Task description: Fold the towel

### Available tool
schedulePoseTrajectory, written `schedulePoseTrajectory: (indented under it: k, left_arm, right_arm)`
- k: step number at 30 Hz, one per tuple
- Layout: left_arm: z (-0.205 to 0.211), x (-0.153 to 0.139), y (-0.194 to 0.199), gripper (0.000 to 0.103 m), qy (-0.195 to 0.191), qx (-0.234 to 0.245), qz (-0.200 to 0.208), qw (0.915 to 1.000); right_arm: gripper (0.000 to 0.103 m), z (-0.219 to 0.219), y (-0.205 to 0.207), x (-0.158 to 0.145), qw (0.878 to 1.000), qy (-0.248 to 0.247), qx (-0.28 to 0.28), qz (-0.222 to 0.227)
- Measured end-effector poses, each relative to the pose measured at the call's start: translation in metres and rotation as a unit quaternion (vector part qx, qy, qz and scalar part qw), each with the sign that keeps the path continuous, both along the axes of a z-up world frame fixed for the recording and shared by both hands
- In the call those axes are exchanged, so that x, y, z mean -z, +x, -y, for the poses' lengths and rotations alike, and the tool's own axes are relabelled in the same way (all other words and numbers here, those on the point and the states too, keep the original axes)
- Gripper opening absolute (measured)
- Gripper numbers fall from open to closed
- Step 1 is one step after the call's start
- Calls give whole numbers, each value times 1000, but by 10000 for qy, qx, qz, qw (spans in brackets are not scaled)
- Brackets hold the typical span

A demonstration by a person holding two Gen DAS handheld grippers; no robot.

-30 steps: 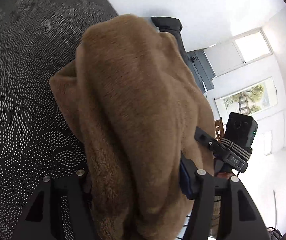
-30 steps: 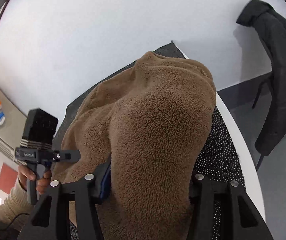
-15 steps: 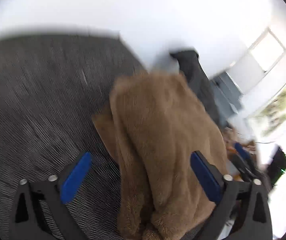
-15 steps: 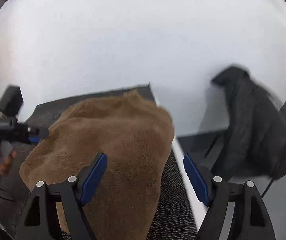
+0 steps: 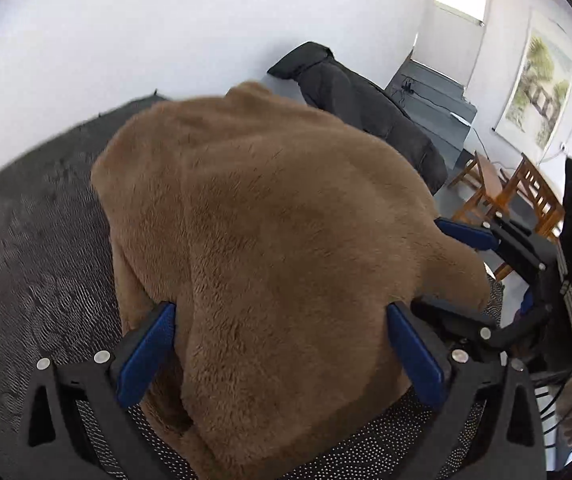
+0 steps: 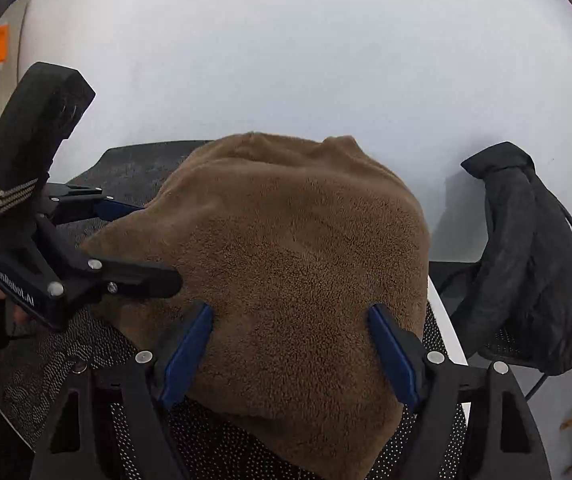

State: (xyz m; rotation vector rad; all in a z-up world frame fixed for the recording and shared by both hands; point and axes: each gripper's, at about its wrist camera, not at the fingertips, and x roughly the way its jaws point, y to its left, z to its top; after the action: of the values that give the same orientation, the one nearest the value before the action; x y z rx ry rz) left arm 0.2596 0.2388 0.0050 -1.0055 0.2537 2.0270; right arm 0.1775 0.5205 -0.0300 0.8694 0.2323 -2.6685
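Brown towel heaped on dark dotted surface, both grippers open around it.

Left gripper: blue fingers spread wide, towel bulging btwn them, no clamp. Right gripper: same, fingers apart w/ towel btwn, not pinched. Towel's near end runs over the surface's near edge & is cut off at frame bottom; far edge hidden behind its own hump. Folds underneath can't be made out. Black jacket on chair past the surface's right edge, partly blocked by towel in left view.
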Motion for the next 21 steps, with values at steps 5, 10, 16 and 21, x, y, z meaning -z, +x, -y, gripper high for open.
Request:
schedulePoseTrajectory:
  k: [5, 10, 16, 21]
  left_arm:
    - [-12, 24, -9, 103, 125, -25, 207, 9997]
    - [-27, 16, -9, 103, 35, -38, 113, 9999]
    - [-33, -35, -15, 103, 320, -40, -565, 9979]
    - [-57, -43, -66, 103, 268, -94, -492, 9984]
  right_arm:
    - [82, -2, 2, 8, 9999, 151, 4, -40]
    - [82, -8, 0, 10, 9999, 93, 10, -109]
    - [84, -37, -15, -30, 9992, -267, -251, -144]
    - [84, -65, -35, -41, 9944, -1051, -111, 6]
